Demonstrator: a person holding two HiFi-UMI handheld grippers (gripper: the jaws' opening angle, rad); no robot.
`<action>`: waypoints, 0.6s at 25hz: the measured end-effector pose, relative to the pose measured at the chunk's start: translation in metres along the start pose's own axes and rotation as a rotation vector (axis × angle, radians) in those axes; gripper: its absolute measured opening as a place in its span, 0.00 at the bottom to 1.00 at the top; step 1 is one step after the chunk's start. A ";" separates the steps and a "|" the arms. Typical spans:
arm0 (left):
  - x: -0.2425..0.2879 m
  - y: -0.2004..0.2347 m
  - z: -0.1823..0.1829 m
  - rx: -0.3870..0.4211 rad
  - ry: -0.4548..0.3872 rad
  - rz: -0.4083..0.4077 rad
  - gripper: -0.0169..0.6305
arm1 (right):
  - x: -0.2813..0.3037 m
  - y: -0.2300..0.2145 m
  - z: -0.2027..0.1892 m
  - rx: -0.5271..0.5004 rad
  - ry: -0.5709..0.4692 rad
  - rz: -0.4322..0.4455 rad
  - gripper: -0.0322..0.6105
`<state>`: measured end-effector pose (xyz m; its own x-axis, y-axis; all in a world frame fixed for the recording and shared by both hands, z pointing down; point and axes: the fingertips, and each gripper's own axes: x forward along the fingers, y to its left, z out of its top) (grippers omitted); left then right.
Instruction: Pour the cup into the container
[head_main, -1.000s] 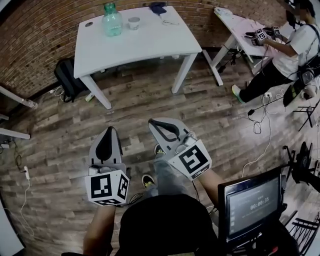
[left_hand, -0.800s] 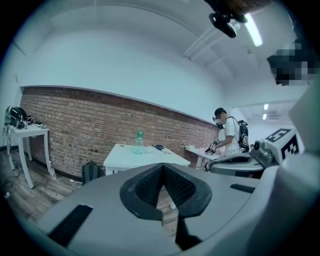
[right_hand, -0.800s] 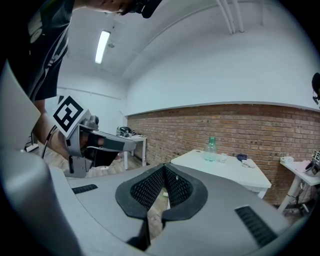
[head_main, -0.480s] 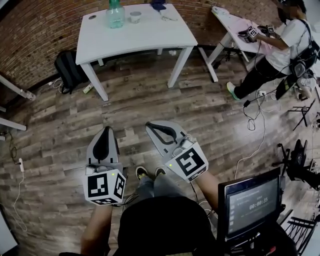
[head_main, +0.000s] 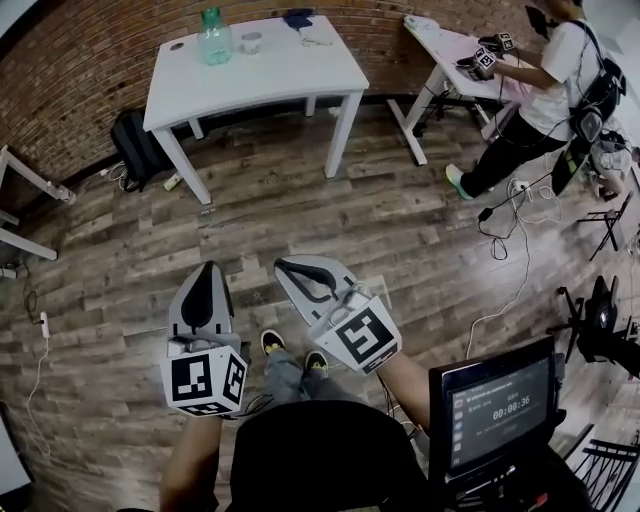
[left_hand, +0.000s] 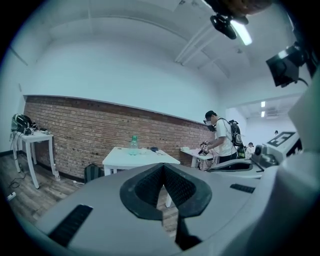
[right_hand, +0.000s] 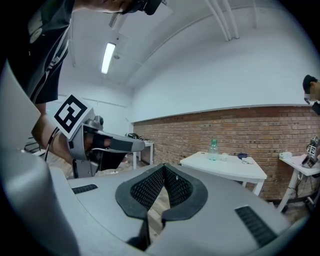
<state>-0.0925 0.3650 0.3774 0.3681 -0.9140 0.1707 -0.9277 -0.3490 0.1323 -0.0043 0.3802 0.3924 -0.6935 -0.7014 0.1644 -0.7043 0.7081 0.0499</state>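
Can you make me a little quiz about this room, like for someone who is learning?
1. True or false: the small white cup stands on the white rectangular table, near the clear greenish plastic bottle with a green cap.
2. What does the right tool hold? A) the cup B) the bottle C) nothing
3. Fill in: the wall behind the table is made of ____.
Key: 1 true; 2 C; 3 brick.

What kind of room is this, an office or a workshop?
Probably a lab or studio set up for recording, not a home. It has a bare brick wall, a plain white table, loose cables across the wood floor, and a second person working with gear at another table.
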 end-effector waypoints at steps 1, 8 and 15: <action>-0.006 -0.008 -0.003 0.006 0.004 0.002 0.02 | -0.010 0.002 -0.002 0.005 -0.005 0.003 0.05; -0.045 -0.043 -0.025 0.013 0.041 0.040 0.02 | -0.057 0.010 -0.022 0.025 0.019 0.029 0.05; -0.063 -0.040 -0.035 0.007 0.068 0.046 0.02 | -0.065 0.029 -0.029 0.050 0.039 0.039 0.05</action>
<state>-0.0765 0.4439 0.3958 0.3283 -0.9130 0.2422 -0.9440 -0.3086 0.1165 0.0246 0.4486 0.4121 -0.7149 -0.6689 0.2036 -0.6842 0.7293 -0.0064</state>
